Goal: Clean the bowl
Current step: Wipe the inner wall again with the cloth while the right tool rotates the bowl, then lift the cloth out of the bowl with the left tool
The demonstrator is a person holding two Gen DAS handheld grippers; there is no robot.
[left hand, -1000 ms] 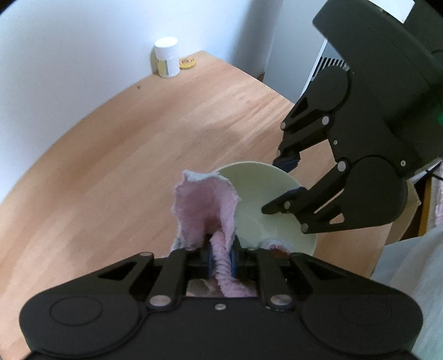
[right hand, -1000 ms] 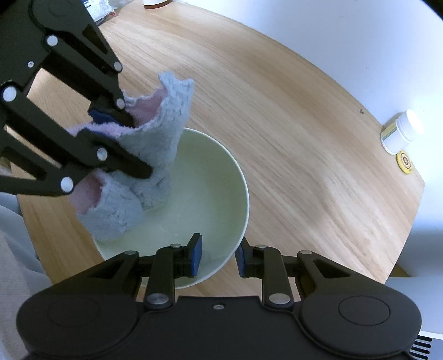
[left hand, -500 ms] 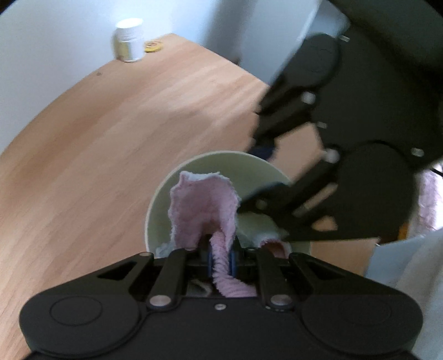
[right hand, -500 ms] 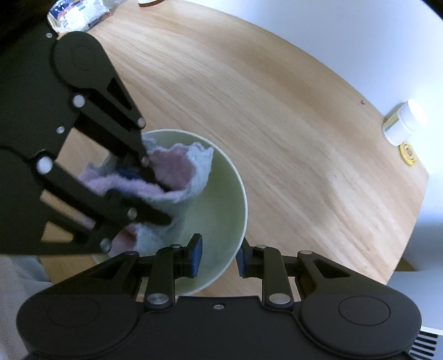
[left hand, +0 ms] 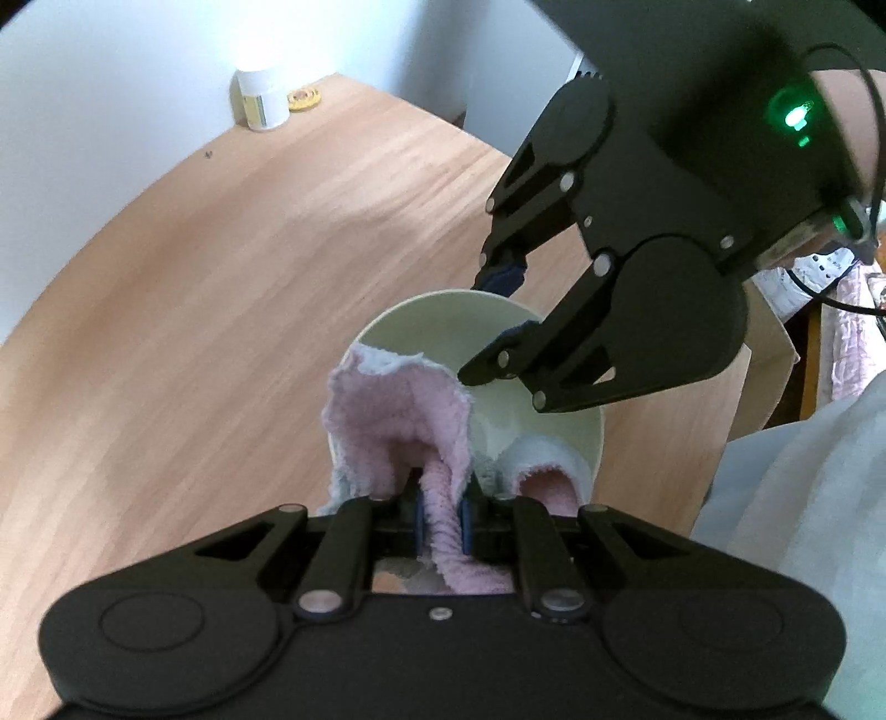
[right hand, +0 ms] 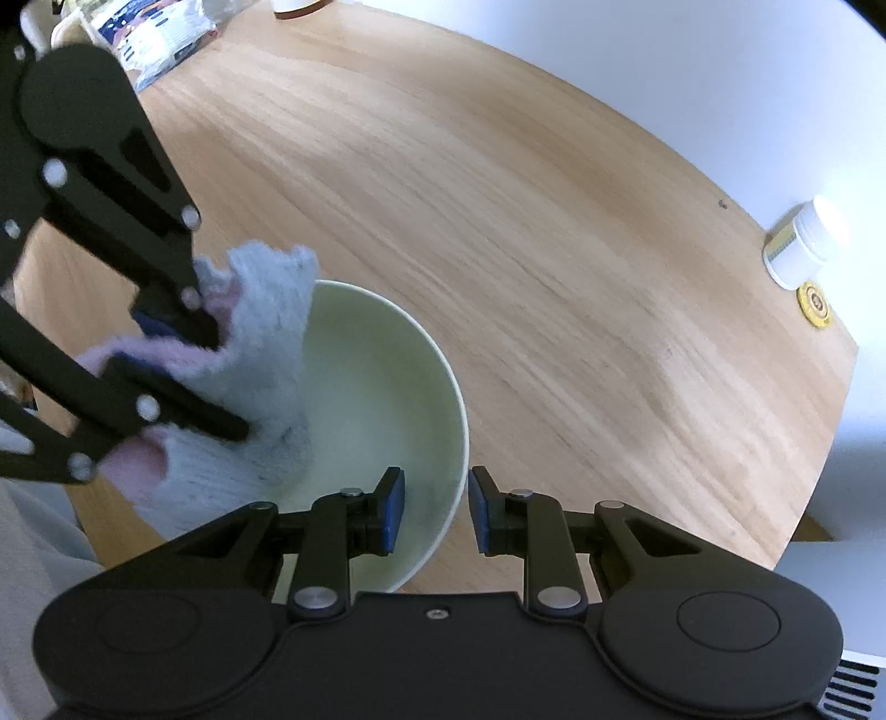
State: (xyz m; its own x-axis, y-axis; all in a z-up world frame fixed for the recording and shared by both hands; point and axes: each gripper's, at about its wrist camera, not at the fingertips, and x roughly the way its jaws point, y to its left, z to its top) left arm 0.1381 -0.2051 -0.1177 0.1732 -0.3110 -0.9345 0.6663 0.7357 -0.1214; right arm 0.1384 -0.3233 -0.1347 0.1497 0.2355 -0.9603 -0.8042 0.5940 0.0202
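A pale green bowl (left hand: 443, 321) (right hand: 382, 376) sits on the round wooden table (left hand: 221, 277). My left gripper (left hand: 441, 523) is shut on a pink and grey cloth (left hand: 387, 410), which hangs over the bowl's near rim and reaches inside. In the right wrist view the cloth (right hand: 260, 354) lies against the bowl's left inner wall. My right gripper (right hand: 436, 512) straddles the bowl's rim, one pad inside and one outside, and grips it. It also shows in the left wrist view (left hand: 493, 327).
A white jar (left hand: 260, 99) (right hand: 800, 243) and a yellow disc (left hand: 303, 98) (right hand: 814, 304) stand at the table's far edge by the wall. A plastic packet (right hand: 155, 33) lies at the far left. Grey clothing (left hand: 803, 526) is at the near right.
The left gripper with the cloth has swept around inside the bowl and come back toward its left rim. The right gripper has kept its hold on the rim.
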